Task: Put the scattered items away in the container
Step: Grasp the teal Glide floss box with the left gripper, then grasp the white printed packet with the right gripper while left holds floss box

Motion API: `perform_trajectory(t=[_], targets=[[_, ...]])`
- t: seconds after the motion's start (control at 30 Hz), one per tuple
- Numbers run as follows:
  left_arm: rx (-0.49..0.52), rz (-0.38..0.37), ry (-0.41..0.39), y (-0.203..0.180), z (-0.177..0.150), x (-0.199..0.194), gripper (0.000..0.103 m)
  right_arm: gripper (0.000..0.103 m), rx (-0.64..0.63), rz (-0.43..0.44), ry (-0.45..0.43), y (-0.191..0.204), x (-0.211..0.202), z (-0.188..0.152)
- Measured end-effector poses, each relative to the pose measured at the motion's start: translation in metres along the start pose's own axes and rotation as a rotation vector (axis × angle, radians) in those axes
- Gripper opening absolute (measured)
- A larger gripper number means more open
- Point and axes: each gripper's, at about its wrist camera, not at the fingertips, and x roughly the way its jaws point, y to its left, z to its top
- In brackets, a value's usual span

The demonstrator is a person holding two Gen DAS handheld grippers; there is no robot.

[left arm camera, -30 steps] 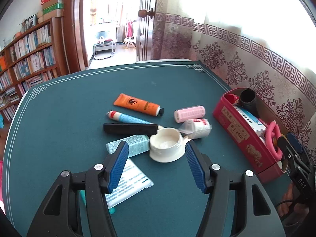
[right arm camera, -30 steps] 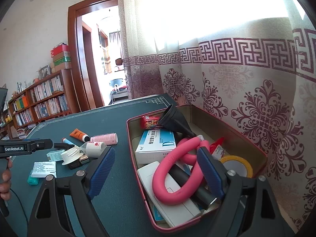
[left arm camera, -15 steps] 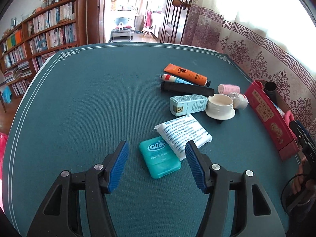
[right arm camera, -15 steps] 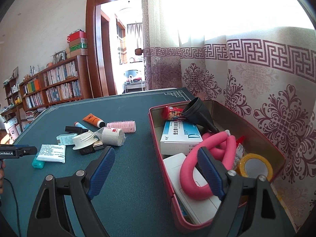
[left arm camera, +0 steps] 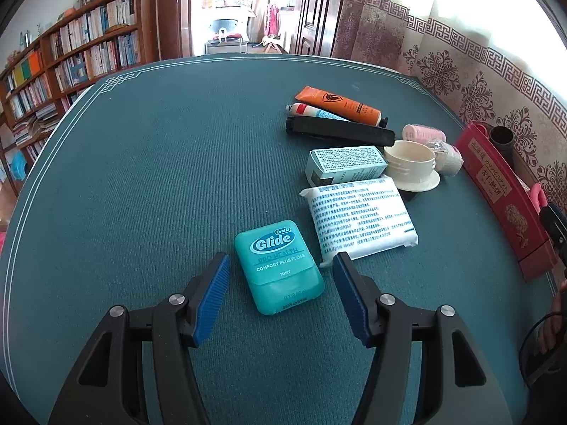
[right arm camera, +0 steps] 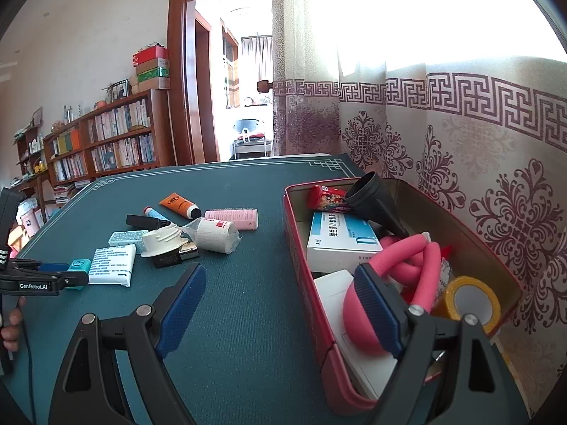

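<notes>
A teal floss box (left arm camera: 279,266) lies flat on the green table, between the blue pads of my open left gripper (left arm camera: 280,265); neither pad touches it. Just right of it lies a white printed packet (left arm camera: 358,219). Beyond are a small carton (left arm camera: 347,163), a cream cap (left arm camera: 413,164), a black bar (left arm camera: 340,131), an orange tube (left arm camera: 340,104) and a pink roller (left arm camera: 423,132). The red tin (right arm camera: 301,248) holds a pink foam curler (right arm camera: 407,262), boxes, a black funnel and yellow tape. My right gripper (right arm camera: 280,290) hangs open and empty over the tin's near left rim.
A patterned curtain hangs close behind the tin on the right. A bookshelf and an open doorway stand past the table's far edge. A hand (right arm camera: 10,326) holds the left gripper (right arm camera: 53,279) at the table's left in the right wrist view.
My left gripper has drawn back from the cream cap, dropped lower and now straddles the teal floss box. The right gripper swung slightly left, so more of the table shows.
</notes>
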Motion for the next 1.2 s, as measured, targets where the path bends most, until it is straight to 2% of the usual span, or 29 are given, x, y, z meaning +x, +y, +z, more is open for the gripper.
perform_trajectory(t=[0.13,0.2,0.3,0.4,0.5,0.6,0.73,1.2], targets=[[0.007,0.035,-0.012,-0.002,-0.002,0.0,0.06,0.088,-0.007,0.003,0.004,0.002,0.001,0.0],[0.015,0.072,-0.016,-0.001,-0.003,-0.001,0.043,0.088,0.002,0.018,0.018,0.003,0.003,0.0],[-0.024,0.043,-0.015,0.01,-0.004,-0.005,0.042,0.088,0.005,0.067,0.055,0.01,0.006,0.001],[-0.043,0.054,-0.031,0.017,-0.004,-0.011,0.042,0.088,-0.035,0.186,0.116,0.031,0.012,0.004],[-0.054,0.062,-0.043,0.023,-0.003,-0.014,0.042,0.088,-0.148,0.315,0.181,0.065,0.018,0.004],[-0.065,0.076,-0.047,0.027,-0.003,-0.014,0.042,0.088,-0.287,0.399,0.226,0.099,0.025,0.001],[-0.07,0.086,-0.046,0.029,-0.003,-0.013,0.043,0.088,-0.419,0.439,0.251,0.13,0.043,0.0],[-0.097,0.078,-0.043,0.039,-0.003,-0.012,0.043,0.088,-0.514,0.561,0.295,0.174,0.118,0.012]])
